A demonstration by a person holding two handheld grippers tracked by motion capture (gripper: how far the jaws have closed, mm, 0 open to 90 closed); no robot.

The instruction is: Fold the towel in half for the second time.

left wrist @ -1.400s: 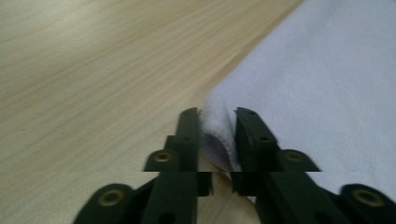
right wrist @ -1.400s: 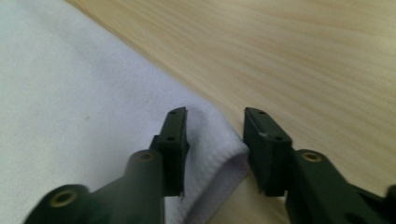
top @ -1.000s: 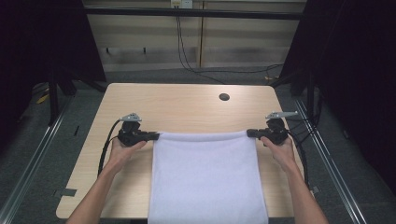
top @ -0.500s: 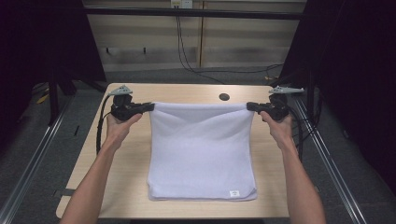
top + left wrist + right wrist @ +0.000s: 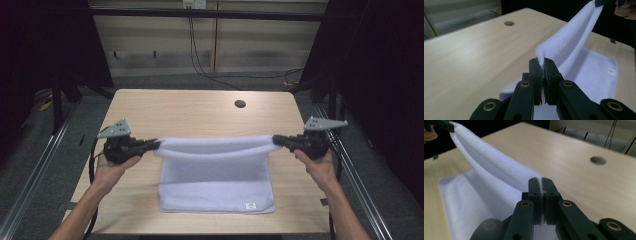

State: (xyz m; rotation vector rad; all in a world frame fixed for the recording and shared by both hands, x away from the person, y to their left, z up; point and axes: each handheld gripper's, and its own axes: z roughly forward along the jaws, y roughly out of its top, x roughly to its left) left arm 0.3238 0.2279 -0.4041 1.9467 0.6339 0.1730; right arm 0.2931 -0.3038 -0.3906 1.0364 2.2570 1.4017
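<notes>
a white towel (image 5: 215, 177) is held up at two corners over a light wooden table (image 5: 190, 112). the left gripper (image 5: 154, 144) is clenched on one corner of the towel, and the right gripper (image 5: 278, 141) is clenched on the opposite corner of the same edge. both grippers are carried above the table top, each in one hand of the person, and they are pointed toward each other.

between the two grippers the held edge of the towel is stretched in a band that sags a little in the middle. below this band the cloth is hung down to the table, and the lower part is laid flat on the wood on the person's side of the grippers. a small label (image 5: 250, 205) is seen near the lower corner, below the right gripper.

in the left gripper view the two black jaws are pressed together, and the towel corner (image 5: 541, 57) is pinched between their tips. from there the cloth is drawn away and upward to the other gripper (image 5: 604, 2), which is seen far off at the top edge.

in the right gripper view the jaws are closed in the same way on a thin fold of the towel (image 5: 541, 185), and the cloth is led away to the upper left.

a round hole (image 5: 240, 104) in the table is found beyond the grippers, well apart from the towel, nearer to the right gripper than to the left one.
</notes>
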